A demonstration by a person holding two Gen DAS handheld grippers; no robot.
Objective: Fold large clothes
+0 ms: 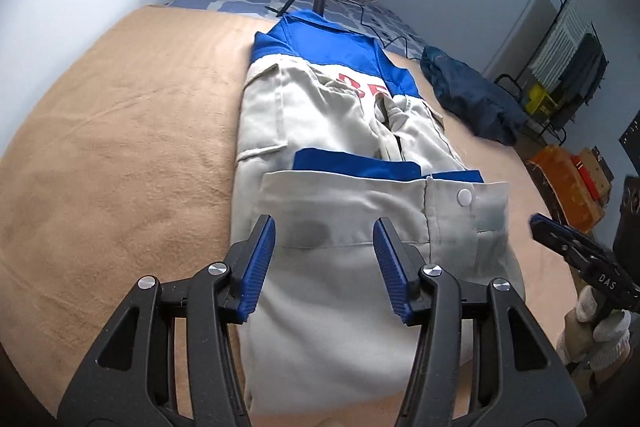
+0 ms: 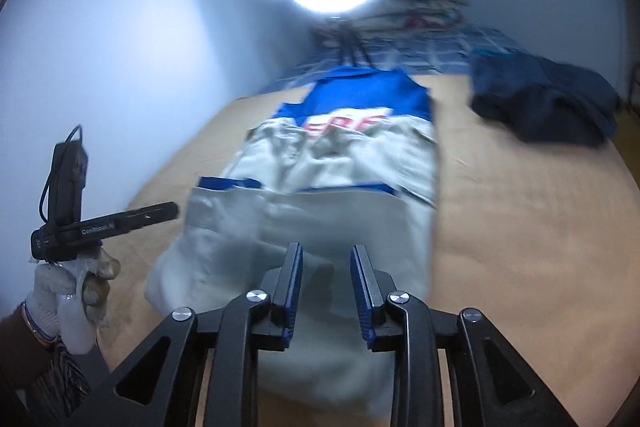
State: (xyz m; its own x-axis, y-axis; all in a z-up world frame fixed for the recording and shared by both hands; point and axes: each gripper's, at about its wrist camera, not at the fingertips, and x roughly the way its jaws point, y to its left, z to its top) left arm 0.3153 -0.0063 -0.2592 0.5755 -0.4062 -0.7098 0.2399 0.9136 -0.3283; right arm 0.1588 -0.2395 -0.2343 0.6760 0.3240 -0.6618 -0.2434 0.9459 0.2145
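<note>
Both grippers, left gripper (image 1: 324, 267) and right gripper (image 2: 326, 287), hover released over the jacket (image 1: 360, 195), half-folded on the bed (image 1: 120, 147). Risk: grabbing one layer only drags the fold askew.

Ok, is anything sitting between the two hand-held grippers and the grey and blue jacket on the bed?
Nothing visible. The left hand-held gripper and right hand-held gripper both hover open directly over the near end of the grey and blue work jacket. The crumpled dark blue garment lies off to its right, apart.
</note>
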